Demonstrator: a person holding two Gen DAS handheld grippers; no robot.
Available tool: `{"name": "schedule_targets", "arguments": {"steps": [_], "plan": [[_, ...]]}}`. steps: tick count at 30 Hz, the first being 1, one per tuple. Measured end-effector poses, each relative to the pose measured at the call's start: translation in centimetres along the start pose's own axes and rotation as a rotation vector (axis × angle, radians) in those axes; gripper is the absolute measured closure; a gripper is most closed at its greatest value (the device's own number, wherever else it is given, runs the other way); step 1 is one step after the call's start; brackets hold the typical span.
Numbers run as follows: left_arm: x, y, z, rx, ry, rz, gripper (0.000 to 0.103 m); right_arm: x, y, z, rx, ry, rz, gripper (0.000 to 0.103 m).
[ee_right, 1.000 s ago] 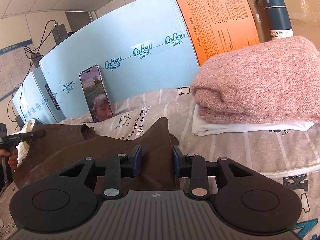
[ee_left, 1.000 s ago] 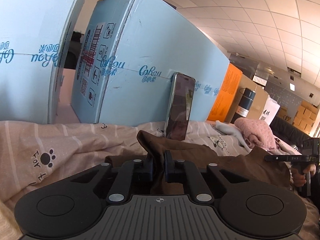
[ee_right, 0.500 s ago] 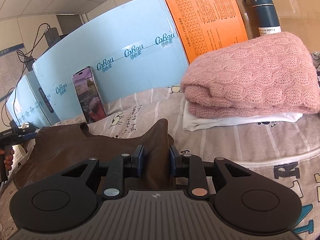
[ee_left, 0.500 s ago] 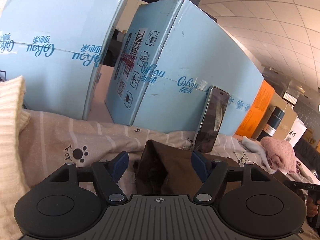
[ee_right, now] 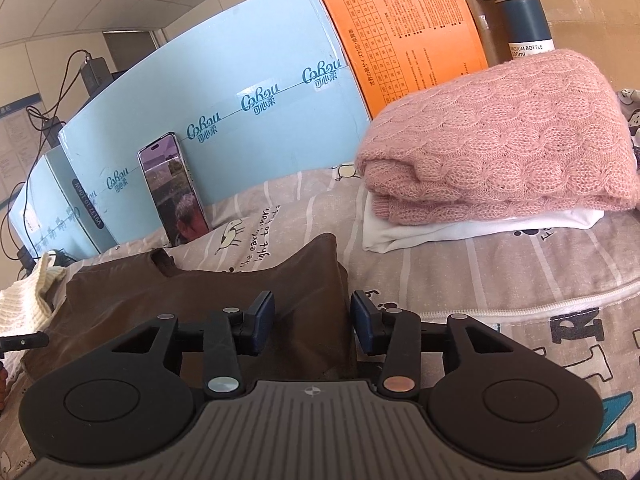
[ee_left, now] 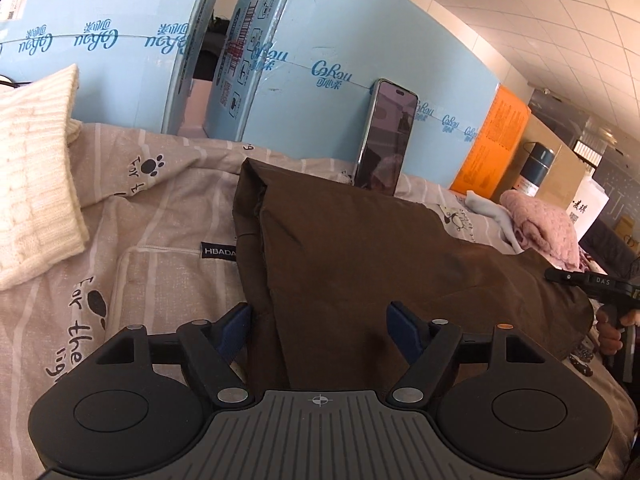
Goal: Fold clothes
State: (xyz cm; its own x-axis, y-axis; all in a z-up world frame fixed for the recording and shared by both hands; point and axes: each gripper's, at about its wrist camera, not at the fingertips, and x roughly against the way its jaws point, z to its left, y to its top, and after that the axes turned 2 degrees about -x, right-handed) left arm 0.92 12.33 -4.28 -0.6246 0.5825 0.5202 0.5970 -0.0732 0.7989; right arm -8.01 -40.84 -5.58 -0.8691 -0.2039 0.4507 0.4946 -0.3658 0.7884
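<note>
- Landmark for every place below: the phone (ee_left: 386,140) propped upright against the blue boxes (ee_left: 320,52) at the back of the bedding.
- Far to the phone's left, in the left wrist view, a cream knit (ee_left: 36,176) lies on the patterned bedspread (ee_left: 152,216), well apart from the work.
- The brown garment (ee_left: 360,248) lies just in front of the phone, flat on the bedspread; its long axis runs left to right, parallel to the boxes behind the phone.
- Left gripper (ee_left: 320,326): at the garment's end left of the phone, jaws opening and already wide. The folded edge sits between them, but neither pad presses on it, so the cloth is let go.
- Right gripper (ee_right: 312,316): at the garment's end right of the phone, jaws opening. The brown corner (ee_right: 320,264) rises between the fingers (ee_right: 262,318); the gaps beside it suggest the pads no longer pinch it, though contact on the right pad is hard to rule out.
- Further right of the phone, a folded pink sweater (ee_right: 500,136) rests on a white garment (ee_right: 460,228), in front of an orange box (ee_right: 404,28) and a blue bottle (ee_right: 516,12).
- Judgement: each gripper is nearest its own end, so the next fold probably means gripping both ends again and carrying one across the long axis; the right end lies closer to the finished pile.
</note>
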Motion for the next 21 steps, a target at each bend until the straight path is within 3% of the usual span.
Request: {"name": "schedule_targets", "arguments": {"steps": [4,8,11,15,16,17,18,21], "plan": [[0.0,0.4,0.3,-0.009,0.04,-0.017,0.033,0.0,0.0,0.0,-0.002,-0.002,0.0,0.062],[-1.0,1.9,-0.2,-0.104,0.101,-0.033,0.059,-0.2,-0.1,-0.1,-0.008,-0.022,0.008,0.054],[-2.8,2.0,-0.4,-0.17,0.148,0.0,0.067,-0.5,-0.1,-0.3,-0.017,-0.03,0.021,0.047],[-2.9,1.5,-0.4,-0.171,0.171,-0.039,0.063,-0.5,-0.1,-0.4,-0.025,-0.032,0.014,0.036],[-2.5,1.5,-0.3,-0.154,0.167,-0.057,0.054,-0.5,-0.2,-0.4,-0.029,-0.032,0.009,0.027],[-2.2,1.6,0.0,-0.128,0.162,-0.072,0.039,-0.4,-0.2,-0.5,-0.038,-0.034,0.0,0.021],[-1.8,1.7,0.3,-0.093,0.156,-0.081,0.032,-0.3,-0.1,-0.5,-0.046,-0.04,-0.01,0.021],[-0.8,2.0,1.0,-0.013,0.123,-0.111,0.028,1.1,-0.1,-0.3,-0.091,-0.114,-0.082,0.019]]}}
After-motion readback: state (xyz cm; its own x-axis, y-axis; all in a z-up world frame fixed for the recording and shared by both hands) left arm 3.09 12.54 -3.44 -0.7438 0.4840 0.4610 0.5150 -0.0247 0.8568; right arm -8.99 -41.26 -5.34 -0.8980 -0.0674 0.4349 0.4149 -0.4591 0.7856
